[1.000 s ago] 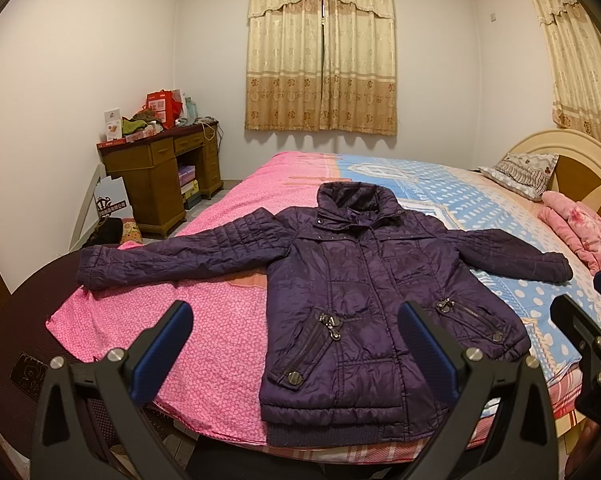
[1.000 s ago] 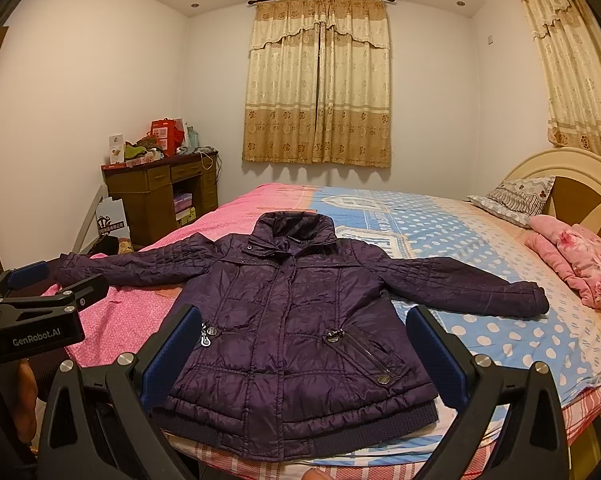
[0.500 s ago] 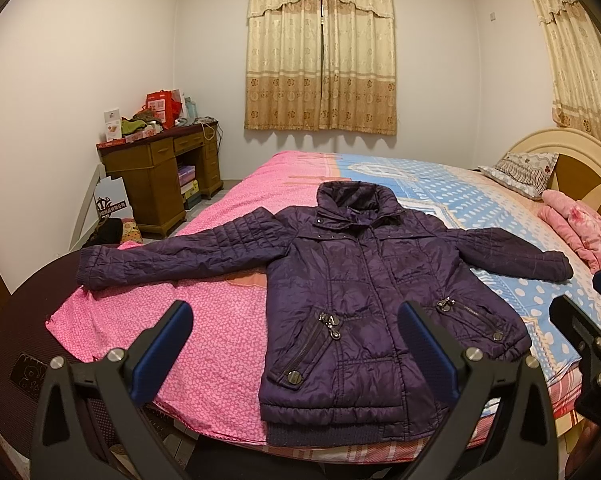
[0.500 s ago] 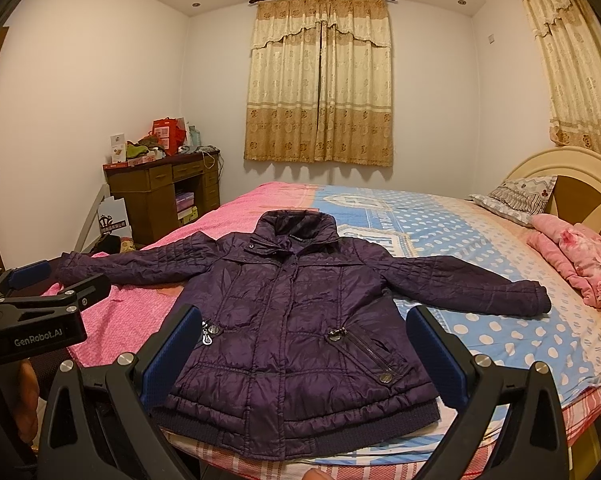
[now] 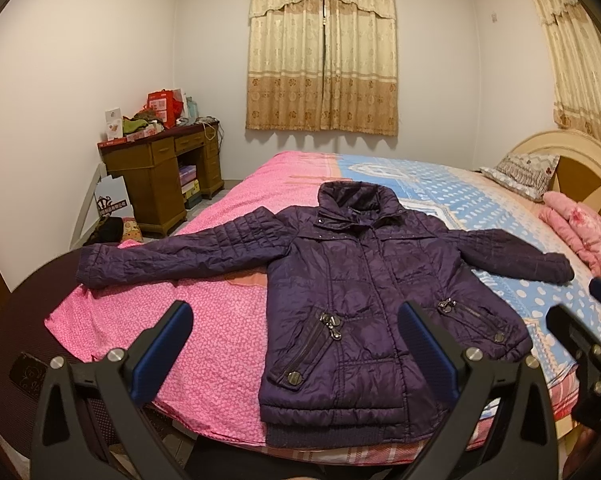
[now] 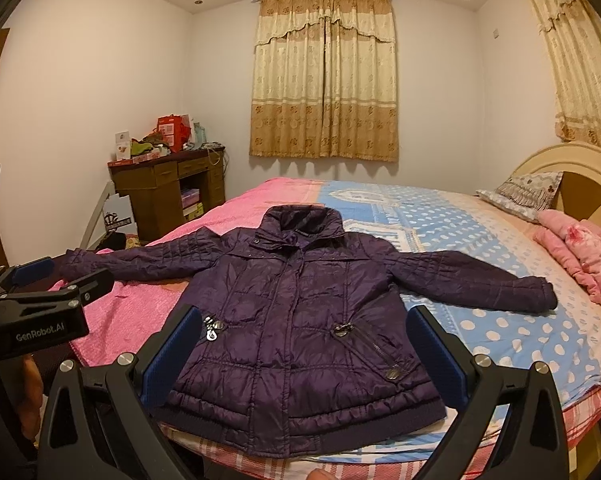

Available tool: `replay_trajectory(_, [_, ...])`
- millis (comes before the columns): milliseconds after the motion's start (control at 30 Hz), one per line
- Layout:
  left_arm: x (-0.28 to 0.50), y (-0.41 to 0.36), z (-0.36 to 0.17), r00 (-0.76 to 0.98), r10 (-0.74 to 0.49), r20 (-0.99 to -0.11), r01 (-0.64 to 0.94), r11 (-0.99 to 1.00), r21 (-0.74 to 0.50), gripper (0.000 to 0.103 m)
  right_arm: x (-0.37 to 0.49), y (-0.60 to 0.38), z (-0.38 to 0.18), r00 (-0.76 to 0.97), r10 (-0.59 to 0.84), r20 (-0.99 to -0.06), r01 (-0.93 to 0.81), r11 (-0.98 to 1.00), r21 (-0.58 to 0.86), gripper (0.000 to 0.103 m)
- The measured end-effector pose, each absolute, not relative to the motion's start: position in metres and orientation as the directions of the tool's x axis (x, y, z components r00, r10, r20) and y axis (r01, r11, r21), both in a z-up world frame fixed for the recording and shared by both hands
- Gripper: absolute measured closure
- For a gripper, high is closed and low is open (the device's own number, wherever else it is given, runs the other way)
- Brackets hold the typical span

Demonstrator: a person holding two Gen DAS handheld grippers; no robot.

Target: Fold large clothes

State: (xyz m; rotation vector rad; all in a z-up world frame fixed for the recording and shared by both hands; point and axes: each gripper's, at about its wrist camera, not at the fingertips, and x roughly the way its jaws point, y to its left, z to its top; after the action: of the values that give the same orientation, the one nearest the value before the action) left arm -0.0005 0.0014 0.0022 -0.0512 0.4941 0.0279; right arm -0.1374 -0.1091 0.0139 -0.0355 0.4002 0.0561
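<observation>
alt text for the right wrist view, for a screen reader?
A purple jacket lies flat, front up, sleeves spread, on a pink and blue bed. The open right hand-held gripper frames it from below; the left hand-held gripper shows at the left edge.

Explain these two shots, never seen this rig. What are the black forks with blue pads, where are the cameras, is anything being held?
No robot arm here: a person holds a two-finger gripper in each hand, and each carries a fisheye camera looking forward along its fingers. One picture is from the left gripper, the other from the right gripper. The black forks with blue pads are each gripper's own fingers. In the right view, the black clamp marked GenRobot.AI at the left edge is the left gripper seen from the side.

On the bed a purple quilted jacket lies flat, front up, both sleeves spread out. A folded pink blanket and a pillow lie near the headboard. A wooden desk stands by the wall.

Both grippers are open and hold nothing, and neither touches the jacket.
</observation>
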Motion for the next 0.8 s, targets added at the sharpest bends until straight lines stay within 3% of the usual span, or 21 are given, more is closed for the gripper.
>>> replay_trajectory(100, [0.003,0.005,-0.002,0.874,-0.019,-0.486,-0.022,0.997,-0.079,0.0,-0.136,-0.111,0.01,0.912,0.089,-0.4,-0.096,0.995,0.001,0.001])
replay_trajectory(367, [0.024,-0.006,-0.03,0.846,-0.025,-0.533,0.005,0.999,-0.037,0.0,-0.112,-0.136,-0.022,0.9,0.169,-0.402,-0.119,0.982,0.145,0.001])
replay_trajectory(433, [0.033,-0.006,-0.037,0.838,-0.017,-0.546,0.001,1.0,-0.03,0.0,-0.098,-0.148,-0.034,0.881,0.179,-0.438,-0.11,0.978,0.178,0.001])
replay_trajectory(567, [0.061,-0.017,-0.046,0.832,0.004,-0.555,0.016,0.999,0.032,0.0,-0.062,-0.184,-0.061,0.808,0.131,-0.575,-0.016,0.98,0.2,0.001])
replay_trajectory(800, [0.105,-0.038,-0.046,0.839,-0.007,-0.545,0.058,0.995,0.077,0.0,-0.025,-0.29,-0.084,0.784,0.039,-0.62,0.192,0.934,0.301,0.001])
